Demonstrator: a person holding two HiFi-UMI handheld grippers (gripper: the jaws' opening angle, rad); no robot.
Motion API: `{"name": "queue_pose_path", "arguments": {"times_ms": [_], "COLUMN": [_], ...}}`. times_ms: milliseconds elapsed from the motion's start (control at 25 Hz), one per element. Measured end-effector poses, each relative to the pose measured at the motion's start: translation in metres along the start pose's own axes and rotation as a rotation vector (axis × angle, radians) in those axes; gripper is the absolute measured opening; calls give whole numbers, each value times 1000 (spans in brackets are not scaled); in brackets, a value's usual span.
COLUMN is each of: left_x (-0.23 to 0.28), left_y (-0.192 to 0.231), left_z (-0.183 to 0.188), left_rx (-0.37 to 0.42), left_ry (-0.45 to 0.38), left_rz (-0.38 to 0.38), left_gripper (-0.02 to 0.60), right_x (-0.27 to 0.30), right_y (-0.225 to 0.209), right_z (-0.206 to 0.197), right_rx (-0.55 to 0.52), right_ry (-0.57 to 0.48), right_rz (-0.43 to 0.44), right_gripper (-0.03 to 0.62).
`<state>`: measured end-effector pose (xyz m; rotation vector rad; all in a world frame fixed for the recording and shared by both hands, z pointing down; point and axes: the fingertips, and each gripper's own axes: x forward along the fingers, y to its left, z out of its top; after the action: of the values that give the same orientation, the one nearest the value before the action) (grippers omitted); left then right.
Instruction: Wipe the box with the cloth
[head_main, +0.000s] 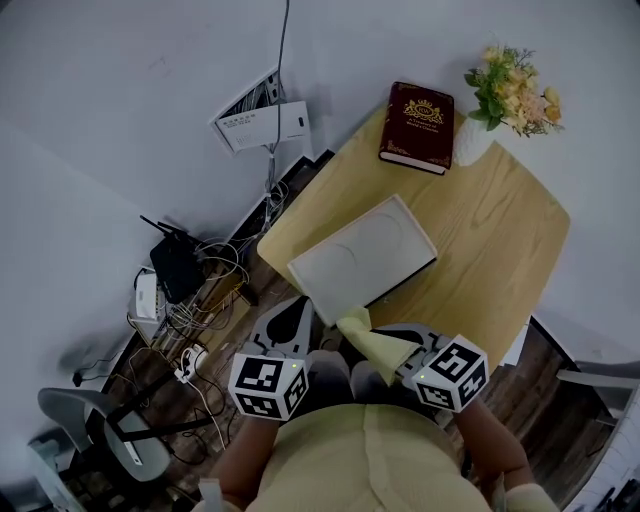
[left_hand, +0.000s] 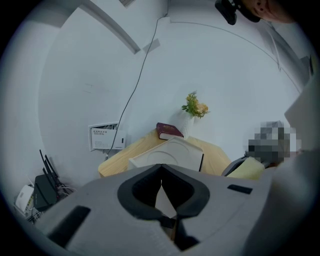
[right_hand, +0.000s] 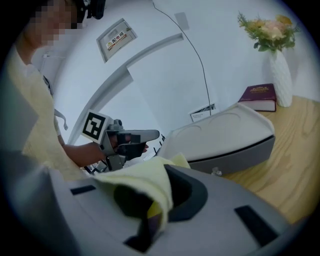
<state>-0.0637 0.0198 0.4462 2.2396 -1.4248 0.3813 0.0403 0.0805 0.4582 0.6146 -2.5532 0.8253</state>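
On the wooden table ahead lies the box, stiff and probably light, so it may slide. My right gripper pinches the soft yellow cloth near one end. My left gripper is closed, empty.

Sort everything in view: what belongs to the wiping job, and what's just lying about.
Job: box, cloth, right tool gripping the cloth.
Lying about: book, vase of flowers, router, cables.
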Motion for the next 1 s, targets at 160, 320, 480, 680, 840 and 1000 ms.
{"name": "queue_pose_path", "arguments": {"times_ms": [160,320,480,680,840,1000], "left_x": [-5,-12,-15,-12,-7,1], "left_y": [4,12,16,17,16,10], "left_z": [-8,-14,-17,-21,-17,-9], "left_rx": [-8,-12,-11,-4,9,36], "left_ry": [4,17,28,47,50,47], "left_rz": [26,48,59,55,40,13], "left_gripper": [20,20,20,20,20,20], "right_x": [25,43,52,47,34,18], "right_y": [1,-1,-7,-20,-37,-56], "right_z": [-16,-32,-35,-31,-29,-27], "right_rx": [10,-17,27,92,144,193], "right_ry": [28,75,68,46,25,-11], "right_rz": [-11,-58,-81,-138,-202,-271], "right_gripper": [32,32,32,32,32,32]}}
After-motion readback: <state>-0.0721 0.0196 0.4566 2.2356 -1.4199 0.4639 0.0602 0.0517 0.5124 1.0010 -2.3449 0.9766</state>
